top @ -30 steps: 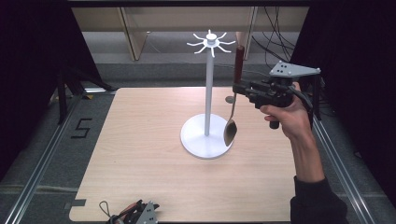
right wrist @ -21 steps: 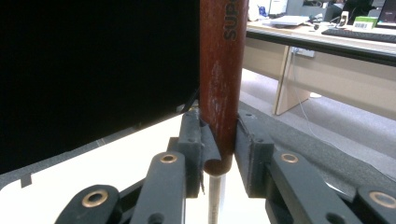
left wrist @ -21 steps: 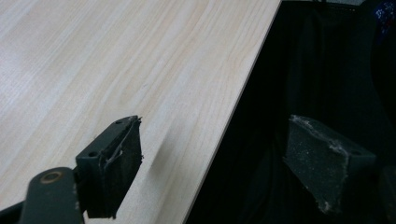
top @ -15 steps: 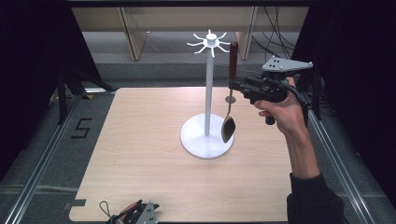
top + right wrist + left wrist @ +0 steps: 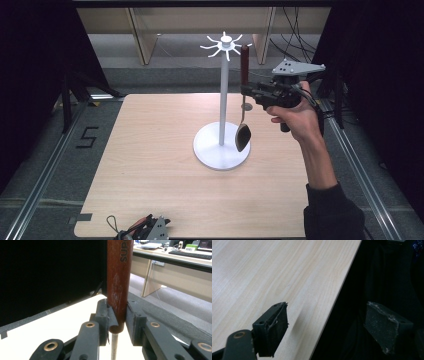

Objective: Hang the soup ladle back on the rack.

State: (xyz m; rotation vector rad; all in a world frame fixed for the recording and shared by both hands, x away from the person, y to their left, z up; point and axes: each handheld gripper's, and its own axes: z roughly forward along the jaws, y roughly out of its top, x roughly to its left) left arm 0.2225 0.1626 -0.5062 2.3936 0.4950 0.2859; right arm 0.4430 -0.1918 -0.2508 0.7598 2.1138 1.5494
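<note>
The spoon (image 5: 243, 115) hangs upright, bowl down, red-brown wooden handle (image 5: 119, 277) up, just right of the white rack (image 5: 222, 145) pole, with its bowl hovering over the rack's round base and the handle top near the little hook arms up top. The right gripper (image 5: 248, 91) has its jaws pinched on the lower end of that handle, held up by the person's right hand (image 5: 296, 119) above the table (image 5: 150, 165). The left gripper (image 5: 325, 327) sits at the near table edge, jaws spread wide with nothing between them.
</note>
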